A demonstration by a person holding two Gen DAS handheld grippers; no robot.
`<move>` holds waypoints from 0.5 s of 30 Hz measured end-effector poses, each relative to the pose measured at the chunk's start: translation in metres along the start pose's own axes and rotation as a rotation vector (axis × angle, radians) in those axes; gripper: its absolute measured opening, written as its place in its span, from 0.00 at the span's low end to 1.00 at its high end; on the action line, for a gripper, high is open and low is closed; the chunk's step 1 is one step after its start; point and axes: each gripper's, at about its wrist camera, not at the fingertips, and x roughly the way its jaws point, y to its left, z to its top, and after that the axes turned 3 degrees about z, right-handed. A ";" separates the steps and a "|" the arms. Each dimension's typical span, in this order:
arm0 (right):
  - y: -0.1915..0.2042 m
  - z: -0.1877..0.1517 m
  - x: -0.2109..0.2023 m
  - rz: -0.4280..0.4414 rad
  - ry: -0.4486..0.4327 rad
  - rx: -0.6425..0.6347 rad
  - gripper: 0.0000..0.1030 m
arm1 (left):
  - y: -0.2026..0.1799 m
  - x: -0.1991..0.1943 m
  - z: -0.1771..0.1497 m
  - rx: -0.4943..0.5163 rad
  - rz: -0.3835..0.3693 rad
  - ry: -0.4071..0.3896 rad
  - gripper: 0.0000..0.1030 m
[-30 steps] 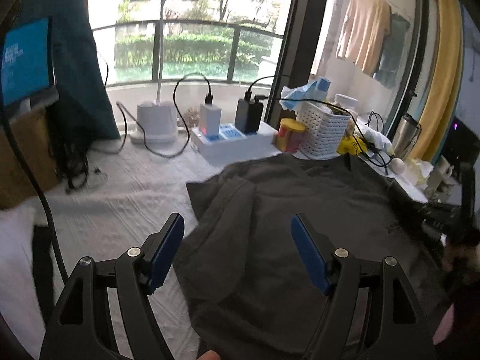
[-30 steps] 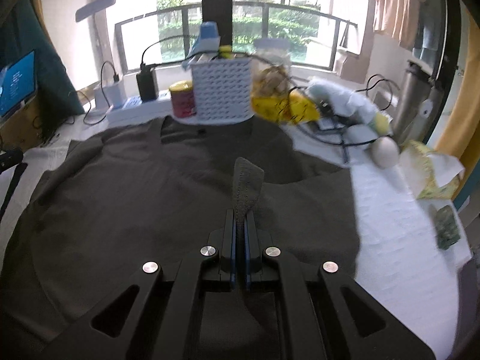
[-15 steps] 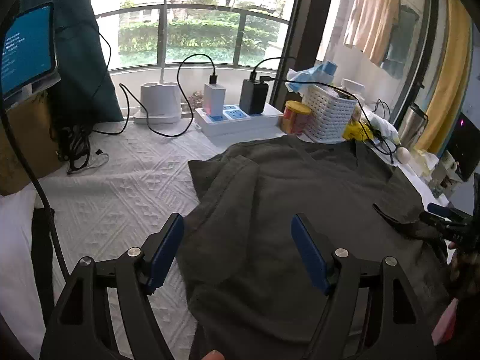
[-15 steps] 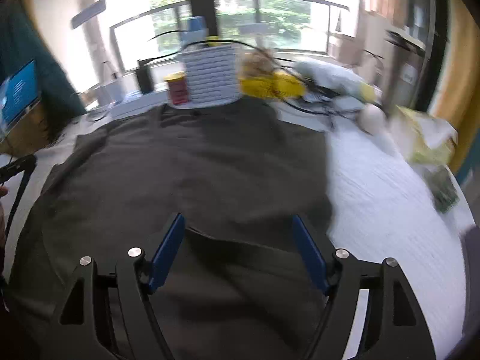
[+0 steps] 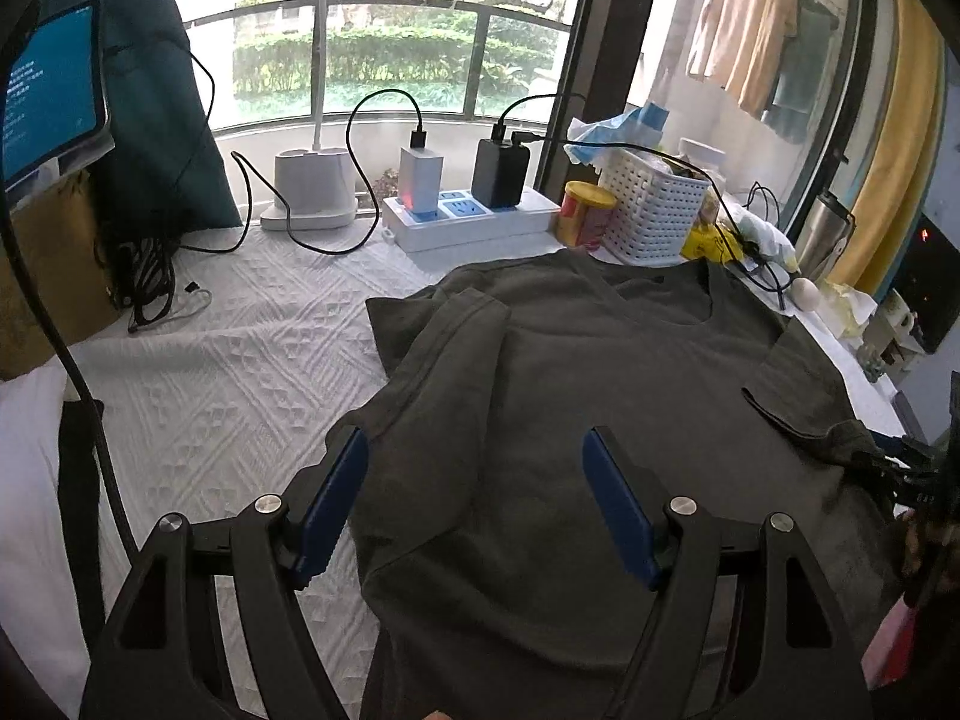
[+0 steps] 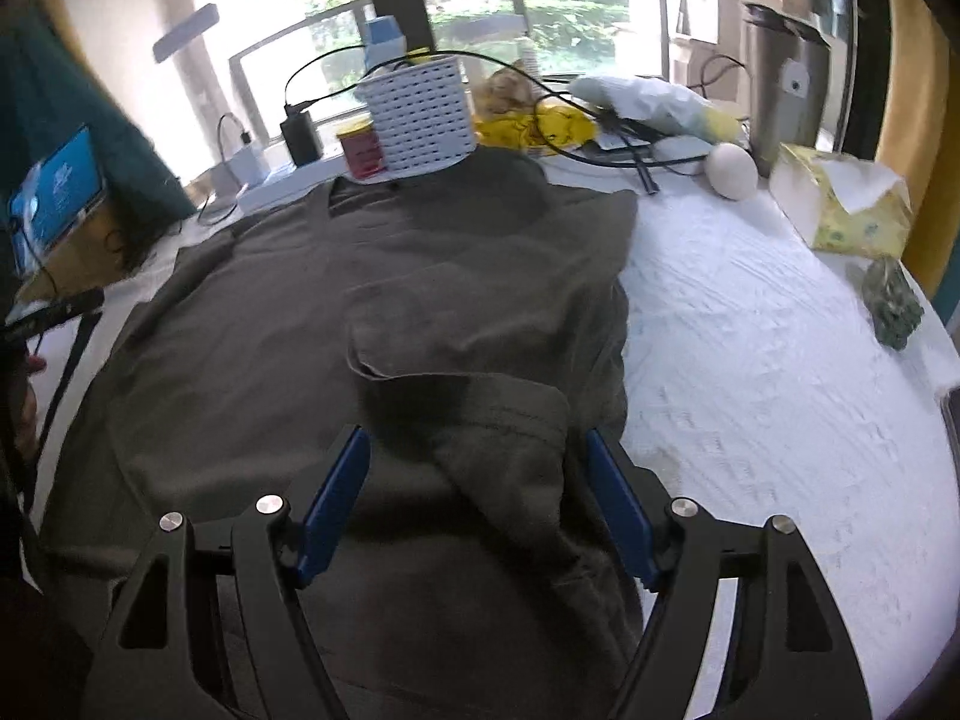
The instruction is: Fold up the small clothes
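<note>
Light: daylight from window (image 5: 390,48) behind, bright, blown out at top in right wrist view | Shadows: soft, dark shirt (image 5: 600,420) reads flat and murky | Blur: right wrist view smeared throughout, left wrist view sharp | Distortion: strong fisheye bending, black vignette in corners | Glare: tablet screen (image 5: 48,90) glowing blue

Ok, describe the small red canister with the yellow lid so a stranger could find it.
Start at the dark olive T-shirt spread on the white textured tablecloth. Past its collar stands a white perforated plastic basket. The red canister with the yellow lid stands between it and the white power strip, the only red thing there.
</note>
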 end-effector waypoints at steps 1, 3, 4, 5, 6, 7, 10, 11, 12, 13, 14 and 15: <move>0.002 0.000 0.002 0.002 0.013 -0.005 0.72 | 0.000 -0.001 0.000 0.001 0.000 0.000 0.75; 0.007 -0.002 -0.001 -0.009 0.008 -0.022 0.72 | 0.002 -0.001 -0.002 0.000 -0.006 0.004 0.75; 0.007 -0.003 -0.004 -0.020 -0.002 -0.026 0.72 | 0.004 -0.001 -0.003 -0.002 -0.005 0.007 0.75; 0.008 -0.004 -0.006 -0.029 -0.008 -0.028 0.72 | 0.005 -0.001 -0.004 -0.004 -0.006 0.012 0.75; 0.008 -0.004 -0.008 -0.037 -0.008 -0.028 0.72 | 0.008 -0.001 -0.005 -0.005 -0.007 0.017 0.75; 0.009 -0.005 -0.009 -0.049 -0.009 -0.031 0.72 | 0.009 -0.001 -0.005 -0.006 -0.008 0.020 0.75; 0.014 -0.008 -0.006 -0.037 0.005 -0.046 0.72 | 0.015 -0.001 -0.007 -0.014 -0.019 0.025 0.75; 0.016 -0.009 -0.004 -0.035 0.012 -0.048 0.72 | 0.017 -0.002 -0.007 -0.015 -0.020 0.024 0.75; 0.019 -0.009 -0.003 -0.027 0.017 -0.049 0.72 | 0.018 -0.002 -0.006 -0.014 -0.019 0.022 0.75; 0.021 -0.010 -0.002 -0.018 0.025 -0.048 0.72 | 0.020 -0.004 -0.006 -0.012 -0.017 0.019 0.75; 0.024 -0.011 -0.001 -0.005 0.035 -0.047 0.72 | 0.021 -0.005 -0.006 -0.011 -0.018 0.016 0.75; 0.028 -0.013 0.001 0.014 0.048 -0.047 0.72 | 0.024 -0.005 -0.006 -0.011 -0.019 0.014 0.75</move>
